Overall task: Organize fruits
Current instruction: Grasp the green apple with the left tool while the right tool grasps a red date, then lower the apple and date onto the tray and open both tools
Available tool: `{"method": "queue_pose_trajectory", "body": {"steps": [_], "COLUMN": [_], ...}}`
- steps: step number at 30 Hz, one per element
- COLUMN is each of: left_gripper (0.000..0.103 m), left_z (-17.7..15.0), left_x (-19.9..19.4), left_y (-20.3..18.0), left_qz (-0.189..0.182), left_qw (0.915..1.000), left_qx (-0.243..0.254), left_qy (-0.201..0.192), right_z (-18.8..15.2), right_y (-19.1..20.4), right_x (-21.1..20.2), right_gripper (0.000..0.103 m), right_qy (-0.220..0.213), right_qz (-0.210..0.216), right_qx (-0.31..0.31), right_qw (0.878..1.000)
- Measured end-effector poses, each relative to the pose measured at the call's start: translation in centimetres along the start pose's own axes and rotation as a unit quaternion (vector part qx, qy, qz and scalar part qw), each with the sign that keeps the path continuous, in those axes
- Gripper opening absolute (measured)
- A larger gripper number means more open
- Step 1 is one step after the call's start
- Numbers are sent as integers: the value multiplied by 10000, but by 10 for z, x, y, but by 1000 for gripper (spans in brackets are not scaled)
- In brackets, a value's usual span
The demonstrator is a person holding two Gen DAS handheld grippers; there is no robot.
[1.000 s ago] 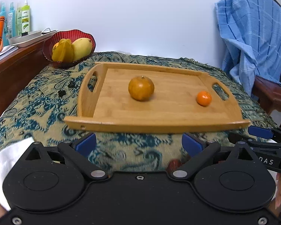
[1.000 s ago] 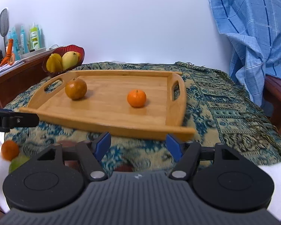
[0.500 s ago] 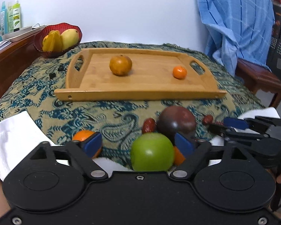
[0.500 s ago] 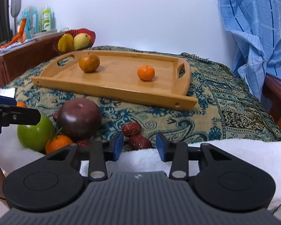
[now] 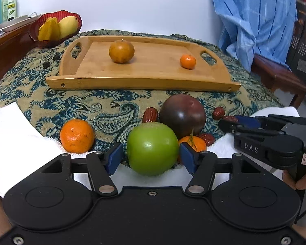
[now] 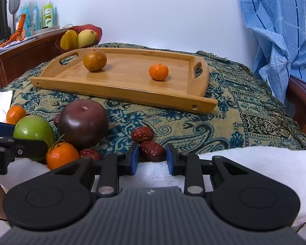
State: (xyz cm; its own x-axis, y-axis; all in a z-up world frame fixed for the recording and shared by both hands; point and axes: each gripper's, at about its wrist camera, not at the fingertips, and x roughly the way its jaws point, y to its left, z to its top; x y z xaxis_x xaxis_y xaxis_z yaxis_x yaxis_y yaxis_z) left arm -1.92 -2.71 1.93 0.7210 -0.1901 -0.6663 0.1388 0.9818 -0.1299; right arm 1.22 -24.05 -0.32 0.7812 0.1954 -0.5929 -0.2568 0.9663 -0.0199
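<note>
Green apple point(image 5: 152, 147) sits between left jaws, date point(image 6: 152, 150) between right, both ungripped.

My left gripper point(image 5: 152, 158) brackets the green apple point(image 5: 152, 148), jaws apart either side; dark plum point(image 5: 182, 115) just behind it, wooden tray point(image 5: 144, 80) beyond holding a brown fruit point(image 5: 121, 51) and small orange point(image 5: 187, 61)

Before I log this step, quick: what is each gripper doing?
Left gripper: open, jaws on either side of the green apple, not clamped.
Right gripper: open, jaws on either side of a red date, not clamped.
</note>
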Motion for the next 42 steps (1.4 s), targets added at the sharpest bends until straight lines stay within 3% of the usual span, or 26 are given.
{"method": "queue_pose_trajectory", "body": {"steps": [7, 19, 29, 42], "left_gripper": [53, 50, 50, 50], "left_z": [0, 20, 61, 130], "left_x": [-2, -19, -10, 37], "left_y": [1, 14, 40, 74], "left_qz": [-53, 338, 517, 790], "left_qw": [10000, 9988, 9959, 9919], "left_qx": [-72, -128, -416, -611], "left_qy": [-26, -339, -618, -788], "right_z": [0, 7, 43, 95], "right_y": [0, -8, -23, -55], "right_x": [-2, -15, -5, 41], "right_gripper": [31, 31, 31, 31], "right_qy": [-63, -506, -816, -583], "right_qz": [5, 77, -130, -201], "right_qx": [15, 263, 536, 1216], "right_qw": [10000, 9983, 9951, 9907]}}
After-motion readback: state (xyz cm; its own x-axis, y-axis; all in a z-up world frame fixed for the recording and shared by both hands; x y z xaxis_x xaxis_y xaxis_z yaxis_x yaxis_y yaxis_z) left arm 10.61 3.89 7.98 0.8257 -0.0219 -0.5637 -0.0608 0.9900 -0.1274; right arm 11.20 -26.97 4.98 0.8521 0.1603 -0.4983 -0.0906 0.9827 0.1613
